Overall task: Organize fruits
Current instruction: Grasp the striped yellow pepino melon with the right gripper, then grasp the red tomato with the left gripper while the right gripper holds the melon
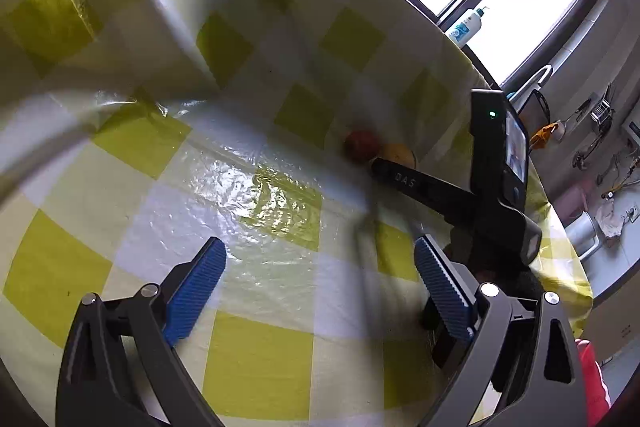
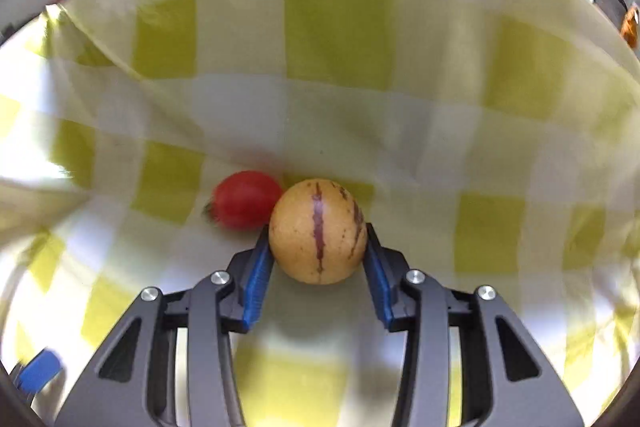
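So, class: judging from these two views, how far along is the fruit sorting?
Done: nothing visibly sorted; no container shows. In hand: the right gripper has its pads either side of the striped yellow fruit, apparently gripping it. Left: the red fruit lies beside it on the checked tablecloth, and the left gripper is open, empty.

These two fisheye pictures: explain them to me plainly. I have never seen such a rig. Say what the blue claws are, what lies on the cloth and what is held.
A person carries a two-finger gripper in each hand, with a camera on each looking along its fingers. The left view shows the left gripper open over the yellow checked tablecloth, holding nothing. The right view shows the right gripper, its blue pads on either side of a round yellow fruit with purple stripes. A red fruit lies just behind it on the cloth.
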{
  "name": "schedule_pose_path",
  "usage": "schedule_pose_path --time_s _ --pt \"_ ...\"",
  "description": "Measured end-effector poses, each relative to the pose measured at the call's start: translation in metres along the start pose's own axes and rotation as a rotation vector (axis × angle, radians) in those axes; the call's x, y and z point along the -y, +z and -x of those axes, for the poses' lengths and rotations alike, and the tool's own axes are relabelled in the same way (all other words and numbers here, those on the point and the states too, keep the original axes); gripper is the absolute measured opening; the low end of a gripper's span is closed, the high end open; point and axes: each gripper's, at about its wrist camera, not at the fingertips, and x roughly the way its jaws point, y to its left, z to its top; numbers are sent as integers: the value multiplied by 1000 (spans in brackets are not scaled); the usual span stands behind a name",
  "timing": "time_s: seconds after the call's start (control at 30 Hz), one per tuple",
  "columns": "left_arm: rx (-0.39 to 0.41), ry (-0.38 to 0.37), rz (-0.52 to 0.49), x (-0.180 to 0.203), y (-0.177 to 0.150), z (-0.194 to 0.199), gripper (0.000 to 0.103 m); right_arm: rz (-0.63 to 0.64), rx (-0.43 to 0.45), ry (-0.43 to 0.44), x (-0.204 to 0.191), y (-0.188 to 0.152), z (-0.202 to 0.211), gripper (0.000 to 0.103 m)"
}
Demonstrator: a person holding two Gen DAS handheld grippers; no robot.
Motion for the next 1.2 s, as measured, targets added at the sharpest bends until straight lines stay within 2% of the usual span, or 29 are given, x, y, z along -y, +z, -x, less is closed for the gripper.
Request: schedule_pose_path --time_s 0.17,0.23,0.37,0.47,0.57,0.63,0.7,0.77,0.93,1.0,1.07,1.13,1.2 --pt "-10 -10 2 0 -1 0 92 -129 105 95 37 -63 80 43" --pt "-20 -13 0 1 -1 -2 92 -202 124 127 60 -88 99 43" --pt "-35 -8 -35 8 -2 -6 92 -295 129 115 93 -114 112 43" --pt "-40 5 -82 16 -5 -6 92 -363 159 164 114 -122 117 43" --pt "-53 66 -158 31 -6 -11 92 -384 154 221 124 -130 113 43" --pt "-101 143 -265 49 -7 -25 92 -421 162 253 133 -133 113 43" --pt "-142 221 -413 72 -6 -45 92 -420 169 267 130 -129 110 43" --pt "-139 258 -492 87 2 -63 92 -415 168 279 129 -127 108 43" --pt "-150 289 -510 99 45 -116 91 -417 170 290 129 -126 107 43" --pt "-173 309 -512 98 60 -136 87 -418 165 289 128 -125 106 43" --pt "-192 289 -489 95 70 -148 78 -411 160 295 127 -124 105 43" --pt "-207 273 -471 93 75 -158 77 -405 156 298 126 -124 104 43" --pt "-210 288 -493 96 75 -169 74 -405 155 299 126 -124 105 43"
